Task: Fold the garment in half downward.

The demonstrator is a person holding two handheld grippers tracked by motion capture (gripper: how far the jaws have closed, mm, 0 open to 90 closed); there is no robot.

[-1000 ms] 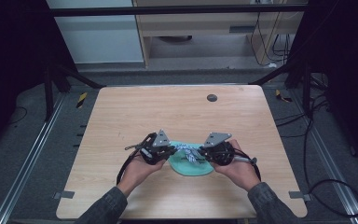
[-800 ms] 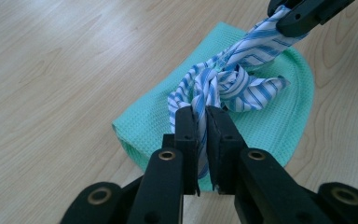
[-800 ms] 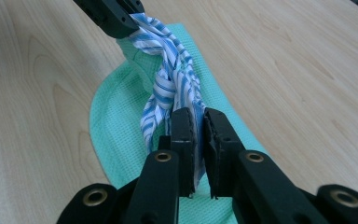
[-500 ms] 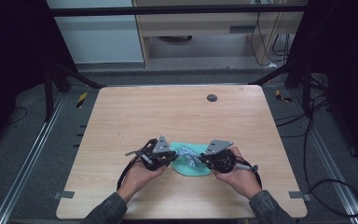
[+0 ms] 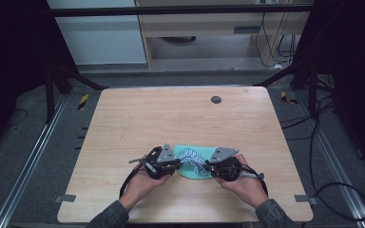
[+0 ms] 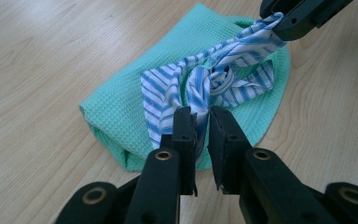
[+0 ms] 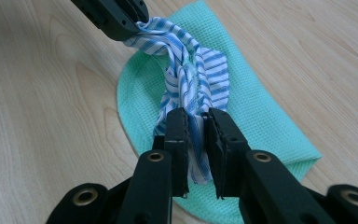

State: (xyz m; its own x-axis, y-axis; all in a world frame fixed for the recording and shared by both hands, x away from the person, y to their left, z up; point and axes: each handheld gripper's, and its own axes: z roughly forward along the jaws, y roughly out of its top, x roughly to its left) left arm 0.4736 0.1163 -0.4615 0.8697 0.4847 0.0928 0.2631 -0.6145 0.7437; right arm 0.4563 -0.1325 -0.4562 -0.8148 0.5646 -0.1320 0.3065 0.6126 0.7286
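From the high view, both hands sit at the near edge of the wooden worktop (image 5: 180,118), the left gripper (image 5: 173,164) and right gripper (image 5: 208,167) facing each other over a green cloth (image 5: 190,172) with a blue-striped cloth (image 5: 192,159) on top. In the left gripper view, its fingers (image 6: 185,133) are pinched tight on one twisted end of the striped cloth, which lies on the green cloth. In the right gripper view, its fingers (image 7: 177,135) clamp the other end, the strip stretching across to the far gripper.
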